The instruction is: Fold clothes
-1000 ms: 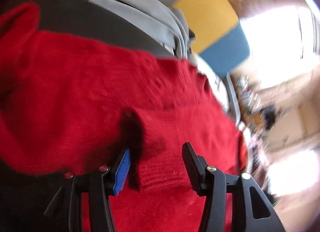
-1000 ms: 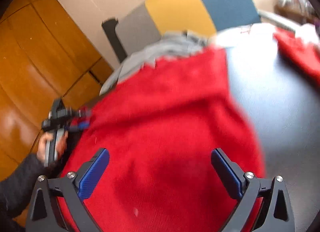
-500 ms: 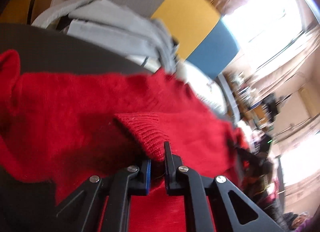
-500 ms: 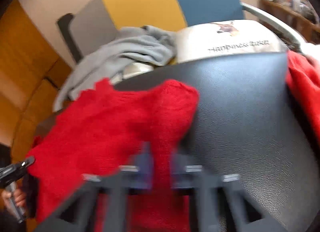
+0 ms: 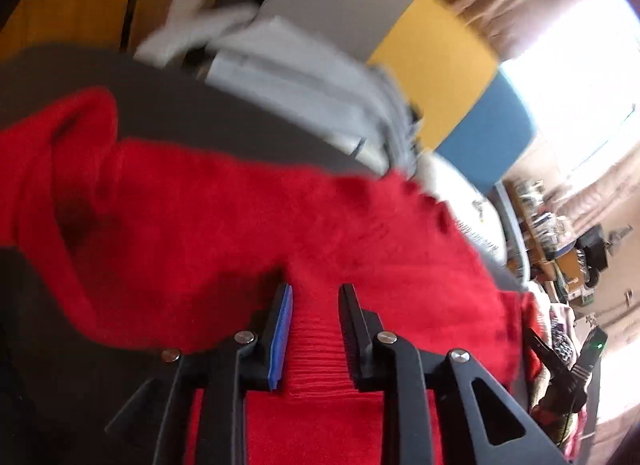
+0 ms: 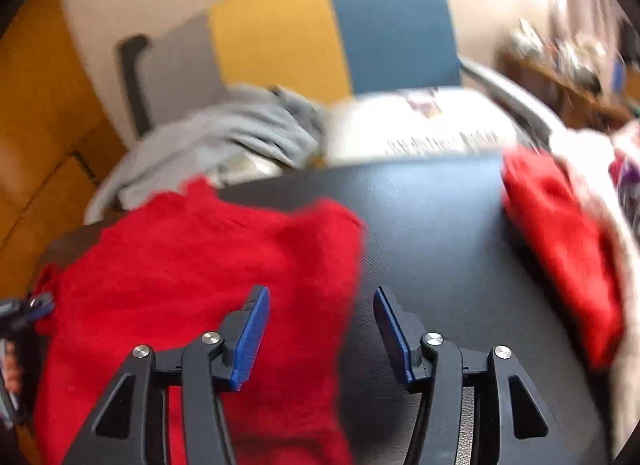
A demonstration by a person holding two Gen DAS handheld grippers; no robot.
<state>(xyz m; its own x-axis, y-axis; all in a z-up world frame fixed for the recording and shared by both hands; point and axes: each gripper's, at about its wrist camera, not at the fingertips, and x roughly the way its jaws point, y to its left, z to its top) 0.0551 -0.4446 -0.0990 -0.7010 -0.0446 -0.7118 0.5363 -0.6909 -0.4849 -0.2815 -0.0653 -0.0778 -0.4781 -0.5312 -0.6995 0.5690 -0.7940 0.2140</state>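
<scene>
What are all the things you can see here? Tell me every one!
Red sweater: one, red, spread on the dark table, ribbed edge between the left fingers.
Second red garment: one, red, table's right edge.
Grey garment: one, grey, heaped behind the table.
White printed item: one, white, beside the grey heap.
Table: one, black.
Chair: one, grey, yellow and blue.
Left gripper: one, black, opening.
Right gripper: one, black, opening.

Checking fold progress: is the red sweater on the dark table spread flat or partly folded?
Partly folded: the red sweater lies bunched on the table, one edge doubled over toward the middle.
</scene>
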